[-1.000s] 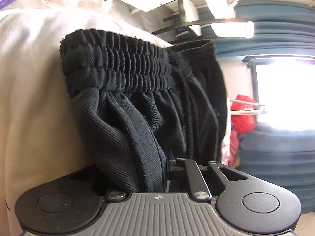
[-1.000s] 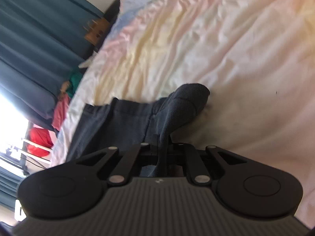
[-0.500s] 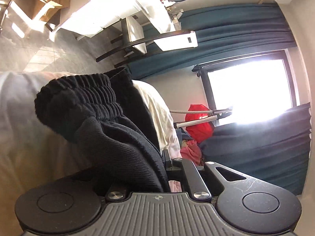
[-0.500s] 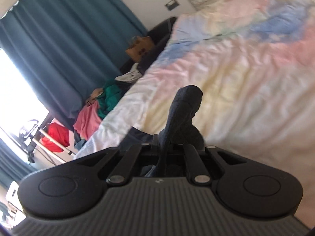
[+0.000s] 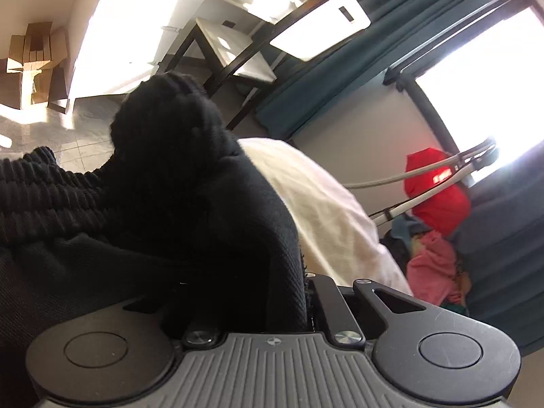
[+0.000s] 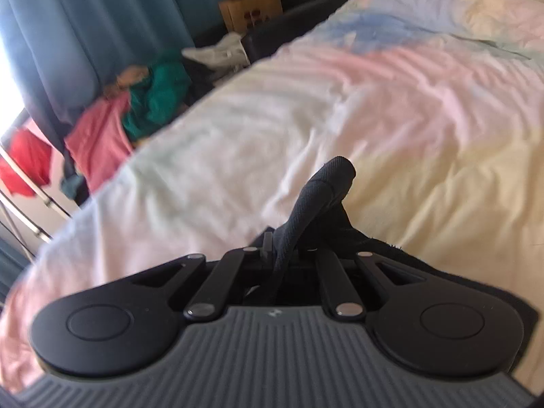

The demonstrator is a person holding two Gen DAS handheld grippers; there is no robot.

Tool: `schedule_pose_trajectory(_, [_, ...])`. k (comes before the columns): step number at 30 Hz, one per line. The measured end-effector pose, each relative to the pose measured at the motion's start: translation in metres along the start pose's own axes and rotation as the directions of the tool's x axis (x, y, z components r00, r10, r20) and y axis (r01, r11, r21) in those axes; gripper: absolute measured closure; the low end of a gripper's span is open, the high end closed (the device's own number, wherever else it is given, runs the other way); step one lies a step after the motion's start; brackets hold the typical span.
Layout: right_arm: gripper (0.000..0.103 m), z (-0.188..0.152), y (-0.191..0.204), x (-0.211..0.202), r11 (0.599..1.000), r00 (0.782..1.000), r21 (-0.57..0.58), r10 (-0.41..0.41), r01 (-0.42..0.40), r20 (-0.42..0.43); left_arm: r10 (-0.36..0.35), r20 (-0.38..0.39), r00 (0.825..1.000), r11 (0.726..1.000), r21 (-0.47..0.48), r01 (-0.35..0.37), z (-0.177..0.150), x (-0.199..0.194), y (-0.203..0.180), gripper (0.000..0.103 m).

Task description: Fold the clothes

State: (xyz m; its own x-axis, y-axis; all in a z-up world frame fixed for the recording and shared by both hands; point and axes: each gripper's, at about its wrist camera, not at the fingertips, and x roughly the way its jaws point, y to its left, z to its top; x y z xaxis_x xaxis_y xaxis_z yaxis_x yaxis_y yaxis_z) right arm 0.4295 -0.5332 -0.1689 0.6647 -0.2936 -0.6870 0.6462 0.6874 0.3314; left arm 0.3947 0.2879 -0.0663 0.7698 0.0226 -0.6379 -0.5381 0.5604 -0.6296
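In the left wrist view, the left gripper (image 5: 307, 292) is clamped on a fold of the black garment (image 5: 190, 204), its fingers closed tight with the cloth pinched between them. The fabric bunches up in front of the camera and fills the left half of the picture; a ribbed elastic waistband (image 5: 44, 190) runs off to the left edge. Behind the garment lies the pale bed (image 5: 326, 210), and beyond it a red cloth (image 5: 438, 193) hangs on a drying rack by the bright window (image 5: 482, 78), with a pink cloth (image 5: 431, 272) heaped below it. Teal curtains (image 5: 340, 68) hang along the wall, a dark-framed white table (image 5: 234, 54) stands on the tiled floor, and cardboard boxes (image 5: 34, 64) sit in the far corner. In the right wrist view, the right gripper (image 6: 284, 248) is also closed on the black garment (image 6: 319, 197): a narrow ridge of cloth rises from between its fingers and curls over at the top, while more of the garment spreads to the lower right over the bed (image 6: 408, 119), whose cover is pastel pink, yellow and blue. Past the bed's edge lie a green cloth (image 6: 159, 98) and a pink cloth (image 6: 98, 136), and a brown paper bag (image 6: 250, 8) stands further back by the curtains (image 6: 102, 17).
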Motion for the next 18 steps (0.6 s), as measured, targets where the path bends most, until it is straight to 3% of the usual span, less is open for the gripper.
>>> schedule_pose_trajectory(1, [0.094, -0.004, 0.000, 0.007, 1.000, 1.000, -0.004, 0.003, -0.003, -0.004, 0.022, -0.016, 1.000, 1.000, 0.009, -0.022, -0.001, 0.016, 0.001, 0.094])
schedule_pose_trajectory(4, [0.085, -0.011, -0.006, 0.014, 0.999, 0.999, -0.018, 0.044, -0.044, 0.011, 0.001, -0.043, 0.999, 1.000, 0.032, 0.000, -0.006, 0.022, 0.008, 0.089])
schedule_pose_trajectory(5, [0.083, -0.012, -0.009, 0.011, 0.998, 0.998, -0.017, 0.069, -0.068, 0.016, -0.020, -0.048, 0.999, 0.999, 0.042, 0.022, -0.008, 0.014, 0.012, 0.084])
schedule_pose_trajectory(8, [0.061, -0.013, -0.023, -0.010, 0.990, 0.990, 0.014, 0.136, -0.137, 0.037, -0.086, -0.064, 0.994, 0.993, 0.072, 0.090, -0.016, -0.010, 0.022, 0.065])
schedule_pose_trajectory(10, [0.047, -0.020, -0.039, -0.036, 0.979, 0.977, 0.058, 0.189, -0.195, 0.100, -0.143, -0.039, 0.989, 0.985, 0.087, 0.146, -0.028, -0.037, 0.030, 0.054])
schedule_pose_trajectory(12, [0.045, -0.036, -0.060, -0.068, 0.960, 0.955, 0.111, 0.236, -0.258, 0.179, -0.192, -0.016, 0.981, 0.976, 0.098, 0.193, -0.044, -0.064, 0.039, 0.040])
schedule_pose_trajectory(13, [0.041, -0.052, -0.075, -0.088, 0.945, 0.940, 0.147, 0.255, -0.292, 0.227, -0.212, -0.007, 0.977, 0.972, 0.101, 0.211, -0.054, -0.078, 0.044, 0.039])
schedule_pose_trajectory(16, [0.036, -0.099, -0.111, -0.126, 0.915, 0.927, 0.238, 0.260, -0.325, 0.270, -0.249, 0.024, 0.968, 0.968, 0.018, 0.248, -0.099, -0.123, 0.074, 0.033])
schedule_pose_trajectory(17, [0.036, -0.111, -0.117, -0.132, 0.912, 0.931, 0.249, 0.263, -0.325, 0.254, -0.266, 0.034, 0.963, 0.963, -0.027, 0.267, -0.115, -0.135, 0.086, 0.025])
schedule_pose_trajectory(18, [0.036, -0.120, -0.123, -0.137, 0.912, 0.936, 0.257, 0.265, -0.321, 0.231, -0.286, 0.028, 0.958, 0.956, -0.058, 0.288, -0.128, -0.142, 0.097, 0.023])
